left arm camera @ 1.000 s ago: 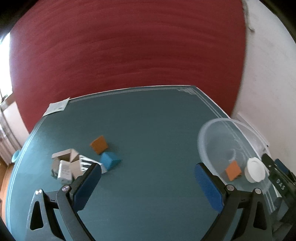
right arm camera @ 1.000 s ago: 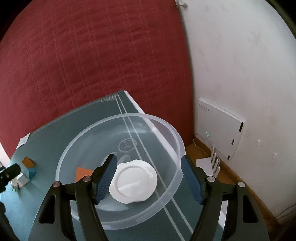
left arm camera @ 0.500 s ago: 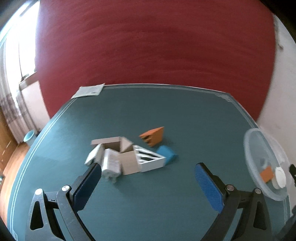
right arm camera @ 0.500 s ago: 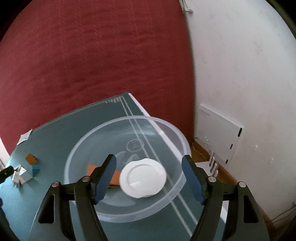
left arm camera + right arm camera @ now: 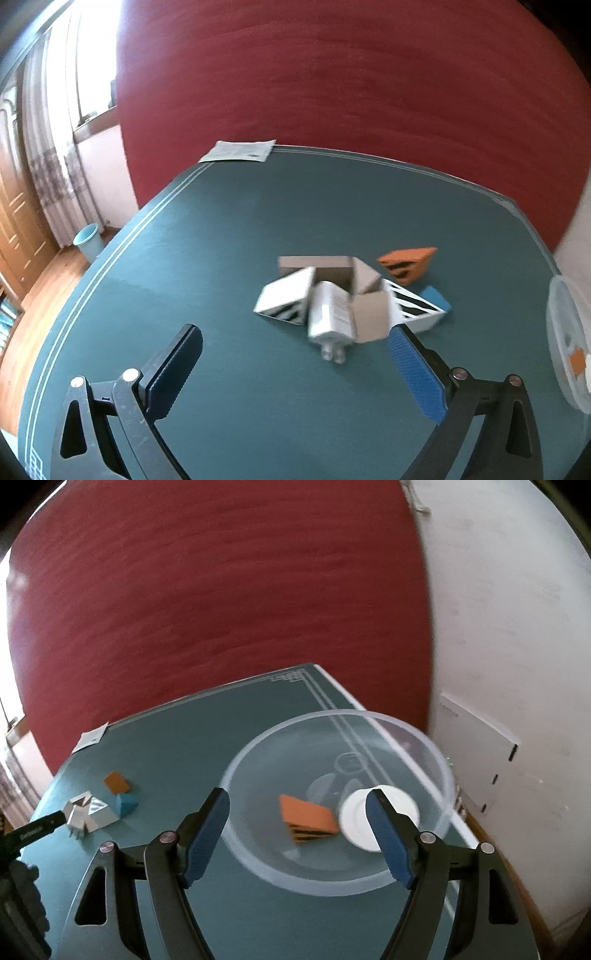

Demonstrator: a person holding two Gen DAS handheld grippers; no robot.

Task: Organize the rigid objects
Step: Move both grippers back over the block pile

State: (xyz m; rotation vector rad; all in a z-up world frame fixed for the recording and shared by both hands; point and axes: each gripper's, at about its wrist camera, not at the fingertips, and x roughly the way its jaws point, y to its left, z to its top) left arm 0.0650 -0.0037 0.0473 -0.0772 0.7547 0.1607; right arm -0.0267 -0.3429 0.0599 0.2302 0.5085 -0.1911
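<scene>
Left wrist: left hand-held gripper (image 5: 295, 343) spread wide, empty; charger (image 5: 330, 314) blurred, seemingly mid-table.

Two orange wedges: one on the table (image 5: 406, 266), one in the bowl (image 5: 308, 819). One blue block (image 5: 437, 300), one white charger (image 5: 330, 315), one open carton (image 5: 332, 288), one white lid (image 5: 360, 821), one clear bowl (image 5: 258, 764), one paper slip (image 5: 240, 151).

surface: teal table (image 5: 258, 229) with pale border lines | far-left corner: paper sheet (image 5: 239, 151) | middle: opened cardboard box (image 5: 332, 280), white charger (image 5: 330, 314), striped white box (image 5: 413, 308), blue block (image 5: 437, 297), orange block (image 5: 406, 264), clustered | right edge: clear plastic bowl (image 5: 439, 764)
</scene>
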